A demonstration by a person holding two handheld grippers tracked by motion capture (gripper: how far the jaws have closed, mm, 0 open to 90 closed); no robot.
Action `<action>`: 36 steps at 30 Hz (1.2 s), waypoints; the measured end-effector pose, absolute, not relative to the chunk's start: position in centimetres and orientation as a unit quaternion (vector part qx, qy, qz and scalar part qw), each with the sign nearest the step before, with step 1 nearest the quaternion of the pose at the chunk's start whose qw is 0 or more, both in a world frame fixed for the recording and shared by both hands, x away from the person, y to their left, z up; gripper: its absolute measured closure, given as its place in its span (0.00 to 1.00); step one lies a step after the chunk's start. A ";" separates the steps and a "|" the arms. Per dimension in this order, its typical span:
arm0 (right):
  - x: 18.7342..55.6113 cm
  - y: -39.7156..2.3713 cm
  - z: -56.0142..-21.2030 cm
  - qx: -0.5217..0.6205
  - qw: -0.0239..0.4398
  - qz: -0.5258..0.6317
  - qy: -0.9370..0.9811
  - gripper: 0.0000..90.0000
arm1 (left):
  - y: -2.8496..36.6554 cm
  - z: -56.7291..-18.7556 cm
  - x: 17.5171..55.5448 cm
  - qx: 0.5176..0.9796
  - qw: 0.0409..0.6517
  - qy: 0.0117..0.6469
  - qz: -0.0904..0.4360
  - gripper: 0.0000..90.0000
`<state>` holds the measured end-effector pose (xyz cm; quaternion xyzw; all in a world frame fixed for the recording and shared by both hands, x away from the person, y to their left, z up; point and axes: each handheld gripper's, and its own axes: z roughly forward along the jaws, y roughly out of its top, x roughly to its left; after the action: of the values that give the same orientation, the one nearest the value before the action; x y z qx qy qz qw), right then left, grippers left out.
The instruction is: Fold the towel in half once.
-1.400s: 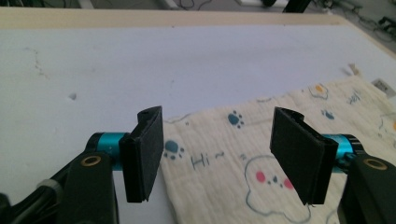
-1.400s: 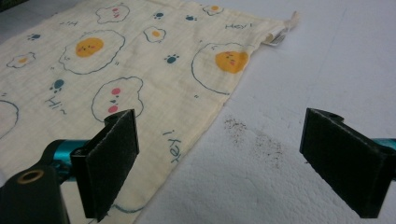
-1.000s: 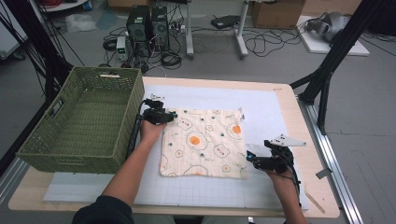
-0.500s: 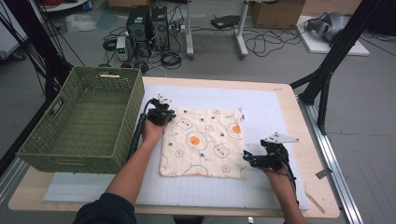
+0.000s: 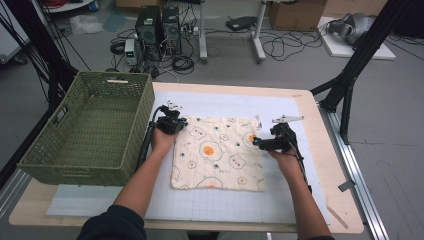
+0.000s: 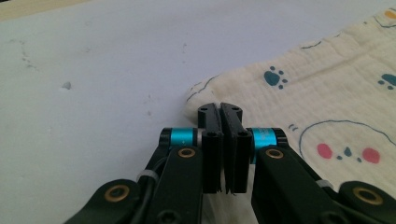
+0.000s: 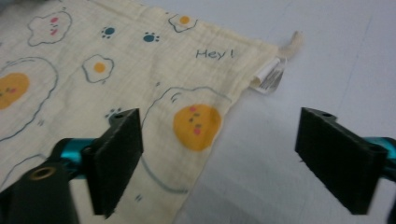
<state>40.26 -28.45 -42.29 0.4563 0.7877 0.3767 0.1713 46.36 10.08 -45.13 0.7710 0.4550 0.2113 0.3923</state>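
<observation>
Cream muslin cloth (image 5: 218,154), crinkled and printed with fried eggs, paw prints and the words "Hey!", lies spread flat on the white gridded surface (image 5: 300,200), between the two tools. The left tool (image 5: 172,123) has its jaws pressed together on the cloth's far left corner, the fabric pinched between the pads in the left gripper view (image 6: 223,140), so that corner is likely secured for lifting or folding. The right tool (image 5: 265,142) sits at the cloth's right edge, just short of the far right corner with its small white label (image 7: 270,74); its jaws stand wide and have just been closing a little, one over the cloth's edge and the other over bare surface, pressing on nothing. That straddle suggests it is lining up to pinch the edge. A green woven basket (image 5: 90,130) stands well left of the left tool.
</observation>
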 end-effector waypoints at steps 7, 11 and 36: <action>43.4 -28.4 -43.1 0.480 0.160 0.378 0.775 0.48 | 10.2 -45.1 46.4 0.769 0.395 0.458 0.207 0.96; 44.4 -28.1 -44.0 0.482 0.171 0.362 0.779 0.62 | 10.2 -45.2 46.4 0.767 0.398 0.461 0.204 0.96; 46.2 -26.0 -43.3 0.468 0.193 0.365 0.781 0.98 | 12.2 -43.9 45.8 0.712 0.466 0.493 0.183 0.96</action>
<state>46.21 -26.04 -43.27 0.4685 0.7809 0.3652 0.1932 45.83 12.19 -43.88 0.7119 0.4926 0.1827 0.4660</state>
